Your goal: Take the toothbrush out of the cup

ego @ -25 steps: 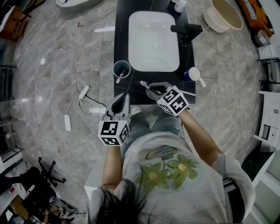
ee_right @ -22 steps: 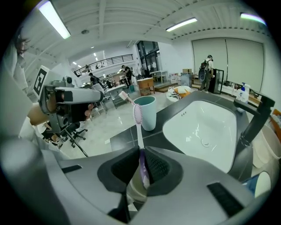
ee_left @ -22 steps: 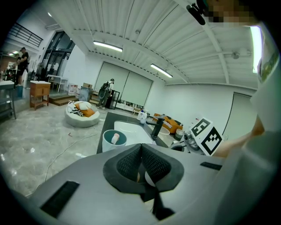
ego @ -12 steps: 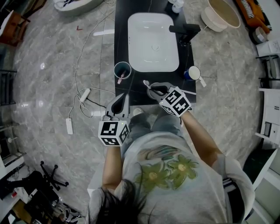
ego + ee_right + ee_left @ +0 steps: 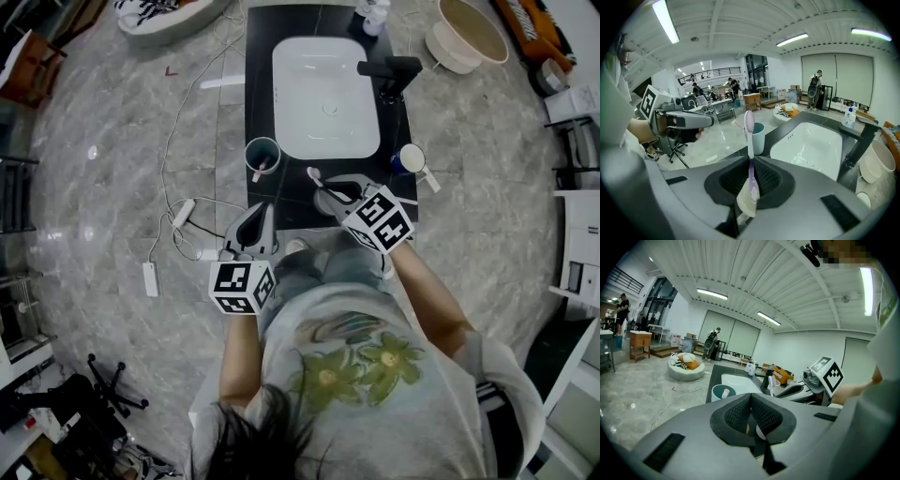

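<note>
Far left in the head view: grey marble floor [image 5: 112, 112], with a white power strip [image 5: 150, 278] and its loose white cable lying on it.

Left gripper [image 5: 269, 207]: held low, just in front of the near edge of the long black countertop [image 5: 265, 56], pointing toward it. In the left gripper view its two dark ribbed pads are pressed together at the tips [image 5: 751, 397] with nothing gripped between them.

Round teal plastic cup [image 5: 250, 146]: upright on the counter's left side, just beside the near-left corner of the white rectangular basin [image 5: 323, 103]. A second, pale pink brush [image 5: 260, 168] stands in it, leaning on the rim.

Lilac-and-white toothbrush [image 5: 313, 174]: out of the cup, in the air over the counter's front strip, to the cup's right and apart from it. The right gripper [image 5: 322, 195] has its jaws clamped on the handle. In the right gripper view the handle [image 5: 751, 180] passes between the closed pads and the bristle head rises beyond the tips, with the teal cup [image 5: 759, 139] showing behind it.

Further right: black tap [image 5: 387, 70] at the basin's right edge, then a blue mug with a white interior [image 5: 411, 159] at the counter's right side.
</note>
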Tool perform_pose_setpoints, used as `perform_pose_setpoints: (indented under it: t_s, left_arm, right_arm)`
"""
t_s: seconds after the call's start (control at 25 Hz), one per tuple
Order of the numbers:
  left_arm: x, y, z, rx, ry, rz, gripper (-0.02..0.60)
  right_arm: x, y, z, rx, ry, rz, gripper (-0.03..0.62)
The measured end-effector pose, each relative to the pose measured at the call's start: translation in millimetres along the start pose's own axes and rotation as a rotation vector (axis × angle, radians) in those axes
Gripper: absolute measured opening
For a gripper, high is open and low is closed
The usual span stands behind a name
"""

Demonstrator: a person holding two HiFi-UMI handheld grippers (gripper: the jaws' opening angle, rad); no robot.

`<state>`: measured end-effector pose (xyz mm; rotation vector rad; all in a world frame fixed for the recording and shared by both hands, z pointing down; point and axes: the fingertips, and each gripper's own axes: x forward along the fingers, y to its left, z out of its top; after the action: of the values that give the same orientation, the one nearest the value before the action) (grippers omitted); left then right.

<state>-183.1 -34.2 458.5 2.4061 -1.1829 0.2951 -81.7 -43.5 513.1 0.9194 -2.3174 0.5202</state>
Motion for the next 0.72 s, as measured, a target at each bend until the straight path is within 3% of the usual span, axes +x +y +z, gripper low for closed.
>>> perform_pose_setpoints:
  t_s: [0.44,0.72]
  left_arm:
    - [-11.0,-4.7,6.6,0.012,-0.028,0.015,0.017]
    - [-14.9,-5.2,9.1,0.01,-0.045,0.03,0.018]
  right_arm:
    - [-38.7,9.1,43.8,-0.05,-0.103,-0.023,0.062]
    - [-44.1,21.2,52.3,-0.066,-0.115,0.003,0.063]
